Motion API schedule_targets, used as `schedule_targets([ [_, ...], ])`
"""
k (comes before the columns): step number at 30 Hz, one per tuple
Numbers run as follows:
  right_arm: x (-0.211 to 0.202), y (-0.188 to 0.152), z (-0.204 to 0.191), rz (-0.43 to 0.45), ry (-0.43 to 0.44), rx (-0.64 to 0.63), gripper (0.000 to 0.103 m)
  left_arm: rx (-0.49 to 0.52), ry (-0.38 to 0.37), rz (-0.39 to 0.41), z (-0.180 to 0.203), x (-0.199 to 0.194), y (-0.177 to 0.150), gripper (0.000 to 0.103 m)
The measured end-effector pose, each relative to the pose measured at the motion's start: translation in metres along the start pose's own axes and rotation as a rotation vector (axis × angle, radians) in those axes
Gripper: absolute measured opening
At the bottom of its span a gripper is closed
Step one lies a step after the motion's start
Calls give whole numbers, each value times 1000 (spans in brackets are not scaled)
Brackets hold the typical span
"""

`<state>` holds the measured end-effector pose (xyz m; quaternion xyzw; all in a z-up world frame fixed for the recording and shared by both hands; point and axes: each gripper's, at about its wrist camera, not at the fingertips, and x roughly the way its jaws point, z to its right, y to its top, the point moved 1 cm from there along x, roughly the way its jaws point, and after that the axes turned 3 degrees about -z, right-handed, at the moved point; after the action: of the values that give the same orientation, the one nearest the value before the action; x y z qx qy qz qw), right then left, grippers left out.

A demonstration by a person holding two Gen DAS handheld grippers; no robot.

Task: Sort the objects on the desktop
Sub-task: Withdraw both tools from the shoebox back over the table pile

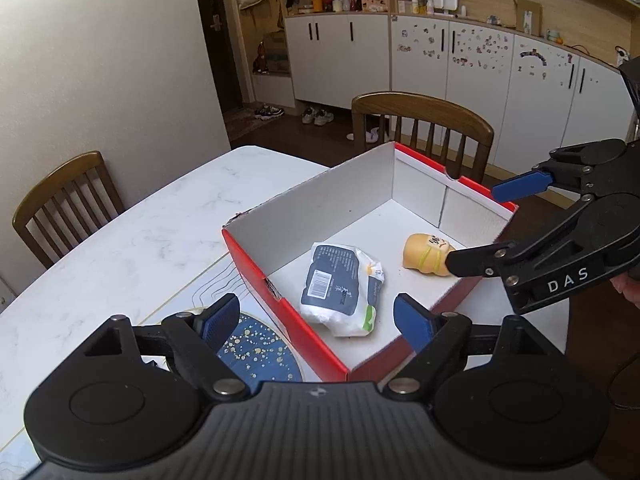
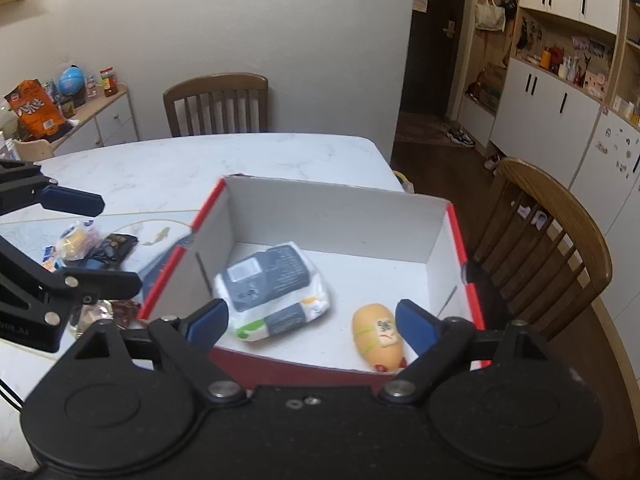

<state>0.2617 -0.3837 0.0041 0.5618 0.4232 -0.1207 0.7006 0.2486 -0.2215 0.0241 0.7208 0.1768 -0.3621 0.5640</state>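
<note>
White marble table (image 2: 168,168), snack wrappers (image 2: 92,244) far left; left gripper (image 1: 316,320) gapes empty over the red box (image 2: 464,248), tissue pack (image 2: 276,288) and yellow toy (image 2: 380,336) lying inside, right gripper (image 2: 312,320) wide open too.

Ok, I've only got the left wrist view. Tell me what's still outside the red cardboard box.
Observer: A small pile of wrapped snack packets lies on the white marble table, left of the red cardboard box in the right wrist view.
Operator: Give me where my left tongs sit relative to it.
Observer: The left tongs are open, and that view shows the pile between their fingers.
Operator: Name anything else there.
Observer: A crinkled clear wrapper lies nearer that camera, beside the box's left wall.
</note>
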Motion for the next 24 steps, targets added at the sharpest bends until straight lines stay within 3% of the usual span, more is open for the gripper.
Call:
schedule_targets([
  [5,-7,-2,-17,9,-5,11,92,-13,-18,31,-8,-12,-13,93],
  [7,-9,-3,-24,8,-11,16,92,-23,-31,45,-13,-17,-19,103],
  [24,-3,-9,-105,7,-23,51,92,-142,-7,66,-82,-53,-76,103],
])
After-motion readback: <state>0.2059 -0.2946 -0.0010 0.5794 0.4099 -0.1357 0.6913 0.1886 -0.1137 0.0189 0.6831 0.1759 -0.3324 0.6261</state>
